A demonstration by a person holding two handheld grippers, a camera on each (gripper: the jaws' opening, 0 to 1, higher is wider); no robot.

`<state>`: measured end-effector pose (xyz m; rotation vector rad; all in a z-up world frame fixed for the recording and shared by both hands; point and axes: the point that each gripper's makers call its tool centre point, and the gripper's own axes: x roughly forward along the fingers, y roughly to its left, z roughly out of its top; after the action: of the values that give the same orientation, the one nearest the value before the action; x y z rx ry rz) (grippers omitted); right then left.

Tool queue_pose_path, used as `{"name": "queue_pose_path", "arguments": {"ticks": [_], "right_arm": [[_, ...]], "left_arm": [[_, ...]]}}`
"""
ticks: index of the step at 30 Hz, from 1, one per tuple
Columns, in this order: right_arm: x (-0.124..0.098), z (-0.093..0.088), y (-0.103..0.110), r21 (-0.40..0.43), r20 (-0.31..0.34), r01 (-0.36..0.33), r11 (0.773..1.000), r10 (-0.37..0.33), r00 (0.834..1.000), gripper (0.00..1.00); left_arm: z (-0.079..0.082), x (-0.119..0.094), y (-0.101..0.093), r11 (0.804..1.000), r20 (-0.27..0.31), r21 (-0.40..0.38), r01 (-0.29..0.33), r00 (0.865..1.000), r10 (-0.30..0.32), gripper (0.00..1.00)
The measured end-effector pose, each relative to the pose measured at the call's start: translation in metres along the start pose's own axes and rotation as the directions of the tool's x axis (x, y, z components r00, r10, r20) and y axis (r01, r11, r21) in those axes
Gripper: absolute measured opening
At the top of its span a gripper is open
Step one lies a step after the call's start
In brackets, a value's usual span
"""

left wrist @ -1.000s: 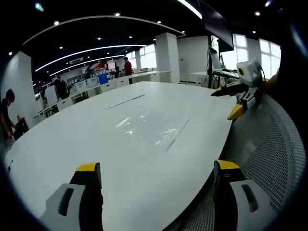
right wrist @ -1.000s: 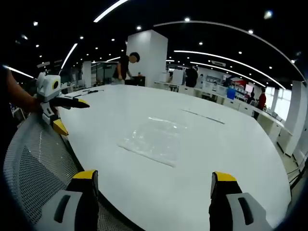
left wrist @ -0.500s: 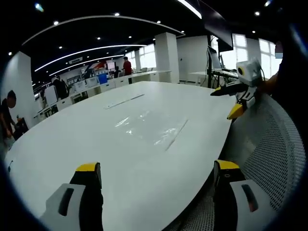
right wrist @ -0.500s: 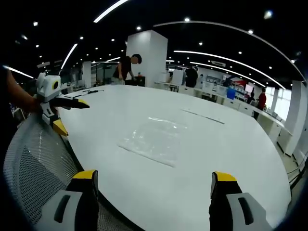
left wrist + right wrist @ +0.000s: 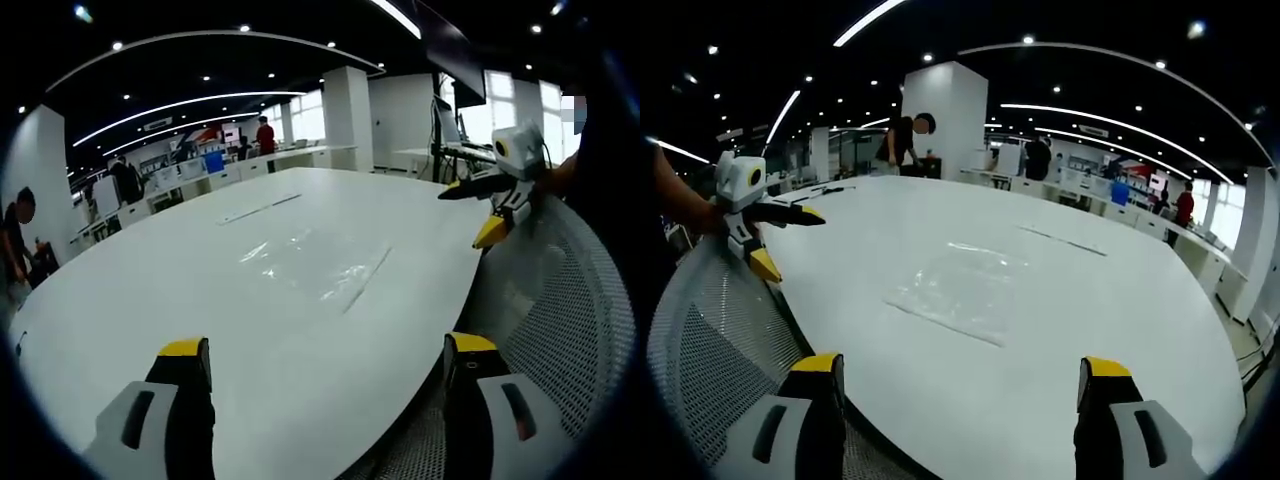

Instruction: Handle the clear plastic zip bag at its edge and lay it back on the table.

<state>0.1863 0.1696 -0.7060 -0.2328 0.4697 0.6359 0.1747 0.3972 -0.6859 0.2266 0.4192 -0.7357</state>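
We hold both grippers back at the near edge of the large white oval worktop (image 5: 200,290), and the clear plastic zip bag (image 5: 315,265) lies flat on that worktop, well apart from either tool. In the left gripper view, our left gripper (image 5: 325,360) shows its two yellow-tipped black fingers (image 5: 185,350) spread wide apart with nothing between them; the bag lies on the worktop beyond them, its long strip edge towards the worktop's near edge. In the same view, our right gripper (image 5: 485,210) hangs just past the worktop's rim, beside a grey mesh chair back (image 5: 570,310), its yellow-tipped fingers parted and empty.

In the right gripper view the right gripper (image 5: 952,375) also has its fingers (image 5: 820,365) wide apart and empty, over the worktop (image 5: 1090,300) edge. The bag (image 5: 960,290) rests near the middle of the worktop beyond them, untouched. The left gripper (image 5: 775,235) shows off the worktop's far-left rim, above the mesh chair back (image 5: 710,340), its fingers apart.

Beyond the worktop stands a white square pillar (image 5: 945,120), with a person in dark clothes (image 5: 902,135) beside it, and rows of desks further back.
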Motion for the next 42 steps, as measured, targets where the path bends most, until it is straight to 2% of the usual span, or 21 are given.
{"name": "queue_pose_path", "arguments": {"ticks": [23, 28, 42], "right_arm": [[-0.001, -0.001, 0.000, -0.007, -0.009, -0.004, 1.000, 0.004, 1.000, 0.96], [-0.001, -0.001, 0.000, -0.008, -0.007, -0.002, 1.000, 0.002, 1.000, 0.97], [-0.003, 0.000, -0.002, -0.003, -0.001, 0.010, 1.000, -0.010, 1.000, 0.97]], "left_arm": [[-0.005, 0.001, 0.000, 1.000, -0.028, 0.008, 0.019, 0.999, -0.019, 0.97], [-0.001, 0.001, 0.003, 1.000, -0.029, 0.023, 0.019, 0.999, -0.018, 0.97], [0.024, 0.001, 0.008, 0.994, -0.005, 0.101, 0.032, 0.999, -0.032, 0.96]]}}
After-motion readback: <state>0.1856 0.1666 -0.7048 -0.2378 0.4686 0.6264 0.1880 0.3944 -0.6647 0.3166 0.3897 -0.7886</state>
